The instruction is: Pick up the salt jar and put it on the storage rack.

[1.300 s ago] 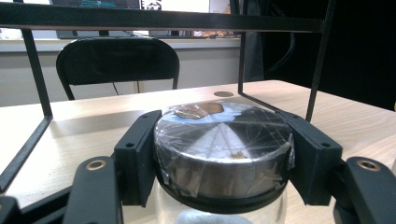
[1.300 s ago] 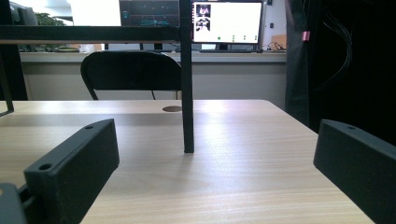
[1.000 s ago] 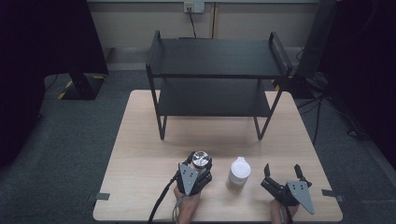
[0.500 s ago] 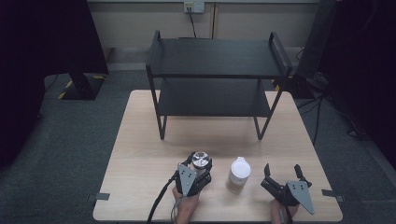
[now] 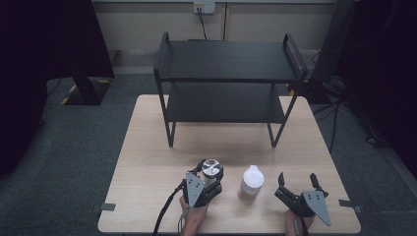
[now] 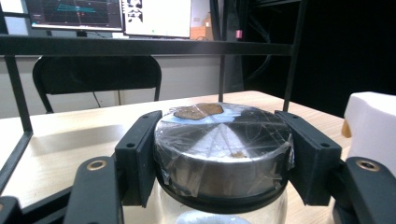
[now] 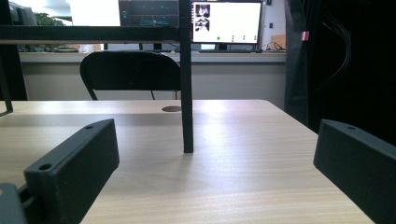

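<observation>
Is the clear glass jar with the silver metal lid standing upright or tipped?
Upright. The clear glass jar with the silver metal lid shows its round top level in the high view, with the left gripper clamped on the lid's sides.

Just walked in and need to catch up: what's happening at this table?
A person is working with a handheld gripper in each hand at a wooden table. The left gripper is clamped on the metal lid of a glass jar near the table's front edge. The right gripper rests on the table with its jaws open and nothing between them. A white-lidded container stands between the two grippers, untouched. Behind them, a black two-tier shelf rack has nothing on it.
</observation>
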Action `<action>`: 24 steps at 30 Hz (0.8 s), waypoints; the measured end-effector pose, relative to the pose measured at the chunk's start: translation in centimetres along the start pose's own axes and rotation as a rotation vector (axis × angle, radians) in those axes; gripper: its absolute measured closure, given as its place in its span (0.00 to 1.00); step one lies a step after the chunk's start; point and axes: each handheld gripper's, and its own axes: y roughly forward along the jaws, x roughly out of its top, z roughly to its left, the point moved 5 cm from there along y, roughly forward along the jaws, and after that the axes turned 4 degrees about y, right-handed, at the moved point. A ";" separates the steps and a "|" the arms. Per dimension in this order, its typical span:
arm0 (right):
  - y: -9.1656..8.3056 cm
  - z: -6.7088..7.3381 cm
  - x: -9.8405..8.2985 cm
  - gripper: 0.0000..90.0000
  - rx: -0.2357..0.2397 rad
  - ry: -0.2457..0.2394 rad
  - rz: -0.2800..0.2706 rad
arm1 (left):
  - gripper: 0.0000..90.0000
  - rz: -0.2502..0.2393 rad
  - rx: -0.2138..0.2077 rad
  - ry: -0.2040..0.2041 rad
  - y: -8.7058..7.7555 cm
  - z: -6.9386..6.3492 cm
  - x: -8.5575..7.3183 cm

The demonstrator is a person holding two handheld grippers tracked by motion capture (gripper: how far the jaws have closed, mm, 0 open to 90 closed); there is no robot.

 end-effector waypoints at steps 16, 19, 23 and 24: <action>0.0 0.0 0.0 0.00 -0.002 0.000 0.000 | 0.39 -0.027 -0.083 0.017 -0.2 1.8 2.0; 0.0 0.0 0.0 0.00 -0.002 0.000 0.000 | 0.39 -0.027 -0.102 0.036 -0.2 2.1 2.4; 0.0 0.1 0.0 0.00 -0.005 -0.001 0.000 | 0.39 -0.052 -0.124 0.017 -0.3 2.7 3.2; 0.0 0.1 0.0 0.00 -0.005 -0.001 0.000 | 0.39 -0.053 -0.128 0.023 -0.3 2.8 3.4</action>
